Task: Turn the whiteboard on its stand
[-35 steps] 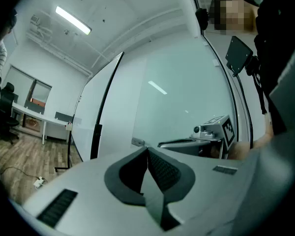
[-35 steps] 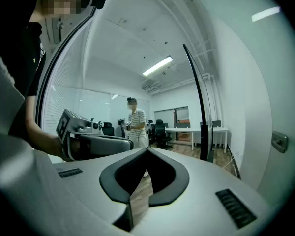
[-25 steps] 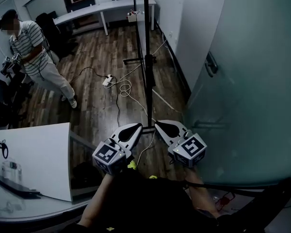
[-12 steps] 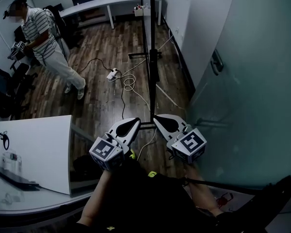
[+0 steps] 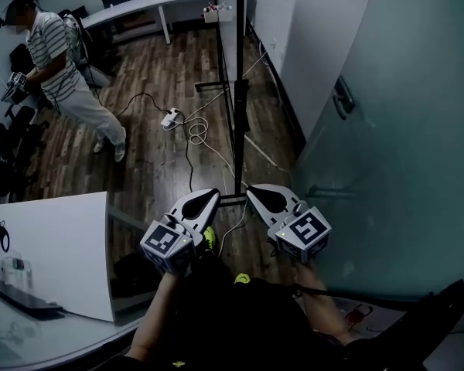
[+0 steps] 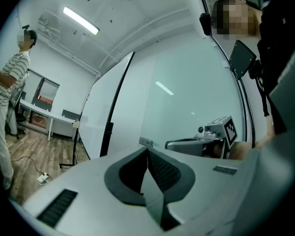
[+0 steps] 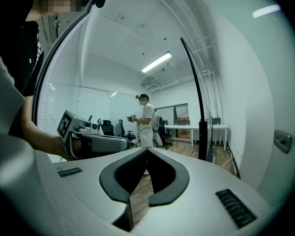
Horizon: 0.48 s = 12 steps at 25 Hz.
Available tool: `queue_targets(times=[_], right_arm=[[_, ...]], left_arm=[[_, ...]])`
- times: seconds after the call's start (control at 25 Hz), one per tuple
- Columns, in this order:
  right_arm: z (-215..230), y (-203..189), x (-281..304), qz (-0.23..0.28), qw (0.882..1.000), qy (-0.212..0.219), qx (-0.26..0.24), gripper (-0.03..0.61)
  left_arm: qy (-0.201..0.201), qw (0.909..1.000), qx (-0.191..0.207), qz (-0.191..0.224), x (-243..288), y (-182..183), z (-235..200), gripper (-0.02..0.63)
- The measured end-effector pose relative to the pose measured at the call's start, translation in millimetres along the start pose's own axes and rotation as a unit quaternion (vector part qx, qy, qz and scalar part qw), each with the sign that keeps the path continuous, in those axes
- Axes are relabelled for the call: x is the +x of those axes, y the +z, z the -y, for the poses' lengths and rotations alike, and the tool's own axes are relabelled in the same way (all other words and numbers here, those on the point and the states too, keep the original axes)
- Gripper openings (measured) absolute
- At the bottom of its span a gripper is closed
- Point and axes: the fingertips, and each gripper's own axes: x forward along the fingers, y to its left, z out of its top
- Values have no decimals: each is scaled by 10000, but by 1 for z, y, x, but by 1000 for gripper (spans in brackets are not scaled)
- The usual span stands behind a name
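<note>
The whiteboard (image 5: 237, 83) stands edge-on to me as a thin black line on a black stand, whose foot (image 5: 230, 200) lies on the wood floor. In the left gripper view the whiteboard (image 6: 101, 112) shows its white face and dark edge. In the right gripper view only the board's dark edge (image 7: 200, 107) shows. My left gripper (image 5: 213, 196) and right gripper (image 5: 253, 191) hang side by side just short of the stand's foot, one on each side of the pole. Both are shut with nothing between the jaws, and neither touches the board.
A frosted glass wall with a door handle (image 5: 340, 97) runs close on the right. A person in a striped shirt (image 5: 58, 56) stands at the far left. A power strip with cables (image 5: 170, 119) lies on the floor. A white table (image 5: 50, 242) is at the near left and a long desk (image 5: 151, 6) at the back.
Both grippers have crept slightly towards the stand's foot, still shut. The person in the striped shirt has shifted position at the left.
</note>
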Motion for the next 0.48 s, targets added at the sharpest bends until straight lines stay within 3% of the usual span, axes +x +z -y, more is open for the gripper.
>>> queue_targets(times=[0.48], right_arm=[[46,19,52,-73,9992,-383,-88,-6]], left_arm=[[-206,9997,-84,132,41,29,-69,14]])
